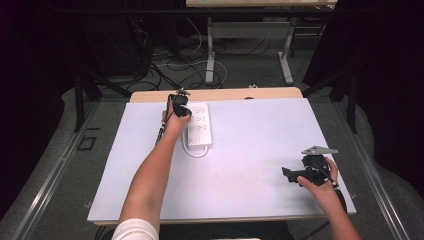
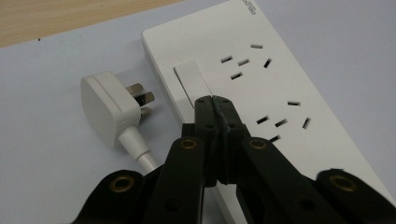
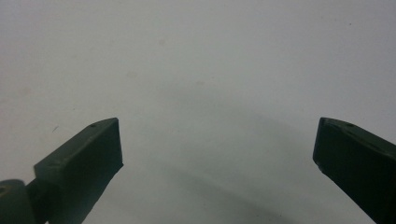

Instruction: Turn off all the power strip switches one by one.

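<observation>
My left gripper (image 2: pixel 215 100) has its jaws pressed together with nothing between them, and the joined tips rest at the near end of the rocker switch (image 2: pixel 191 81) on the white power strip (image 2: pixel 261 88). I judge that I am pushing this switch with the closed tips, like with one finger. The switch is small, hard and smooth, so the tips can slide off; it is better to press straight down on its end and not at an angle.

The strip itself lies flat on the table (image 1: pixel 250 150), at the far left part, under my left hand (image 1: pixel 175 120). It looks light and stiff, with slippery plastic, so a side push may move the whole strip. Just beside it lies its white plug (image 2: pixel 109 107), unplugged, prongs toward the strip, with its cable running back toward me. To lift the plug, I would take it by its flat sides, not by the soft cable.

My right gripper (image 1: pixel 300 174) waits well apart at the near right, its jaws spread wide and empty above the bare table.
</observation>
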